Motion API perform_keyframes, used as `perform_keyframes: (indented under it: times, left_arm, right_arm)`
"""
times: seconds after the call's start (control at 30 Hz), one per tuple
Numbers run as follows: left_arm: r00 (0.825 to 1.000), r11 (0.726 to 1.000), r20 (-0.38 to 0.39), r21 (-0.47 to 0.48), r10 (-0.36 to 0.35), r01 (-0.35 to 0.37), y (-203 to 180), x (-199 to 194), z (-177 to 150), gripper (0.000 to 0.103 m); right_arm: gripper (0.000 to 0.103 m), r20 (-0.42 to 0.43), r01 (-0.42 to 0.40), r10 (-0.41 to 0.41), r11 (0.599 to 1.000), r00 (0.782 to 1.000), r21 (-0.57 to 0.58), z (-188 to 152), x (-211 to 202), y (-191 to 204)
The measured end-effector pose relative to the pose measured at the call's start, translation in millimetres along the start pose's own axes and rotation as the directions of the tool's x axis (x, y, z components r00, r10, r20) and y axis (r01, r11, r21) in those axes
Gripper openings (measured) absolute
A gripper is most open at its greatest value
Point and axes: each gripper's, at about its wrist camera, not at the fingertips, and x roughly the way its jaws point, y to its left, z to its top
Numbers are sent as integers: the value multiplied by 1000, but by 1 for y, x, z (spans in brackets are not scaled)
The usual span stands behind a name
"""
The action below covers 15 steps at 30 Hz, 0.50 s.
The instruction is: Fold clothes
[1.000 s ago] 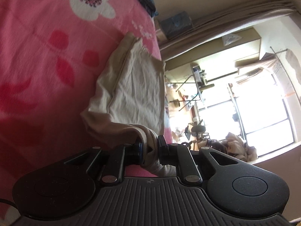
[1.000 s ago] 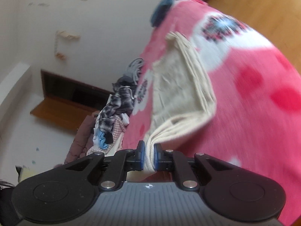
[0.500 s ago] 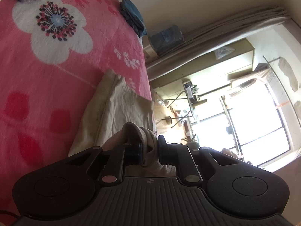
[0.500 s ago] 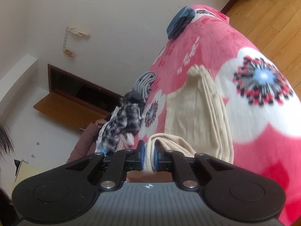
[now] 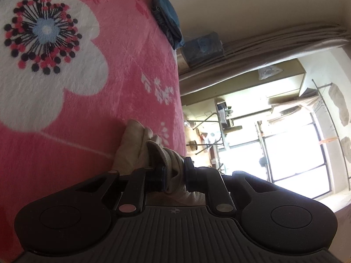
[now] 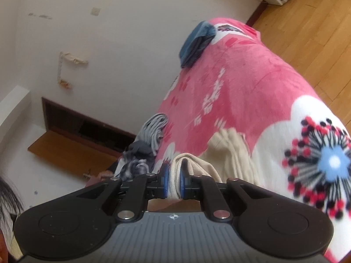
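We've got both tongs, left (image 5: 173,177) and right (image 6: 172,180), pinched on bunched folds of the beige garment (image 6: 232,151), which lies on the pink blanket (image 6: 252,83). Blue clothes (image 6: 197,41) sit way off at the far edge.

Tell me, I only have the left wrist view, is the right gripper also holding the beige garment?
Observer: Yes. The right gripper is shut on a bunched edge of the beige garment, just as the left gripper is on its side.
Operator: Anything else lying on the pink blanket that I cannot see?
Observer: A heap of unfolded clothes, grey striped and dark patterned, sits at the blanket's edge near the wall.
Operator: What is beyond the far end of the bed?
Observer: Wooden floor, past the corner where the folded blue item lies.
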Motion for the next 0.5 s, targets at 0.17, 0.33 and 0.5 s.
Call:
perform_keyframes:
  times: [0.17,0.33,0.5]
  left_arm:
    - [1000,998,-27,-63,-8,7,24,18,11,14]
    - [996,969,-27,-235,-88,79,53,24,21,27]
    - [989,937,37,-317,-144,148,65,22,27,34]
  right_arm:
    - [11,12,25,-26,999,1000,43,15,19,-13]
    - [13,16,29,-33,980,999,198,19,31,-46]
    - [22,69,-35,11,936,998,349,16,36,-77]
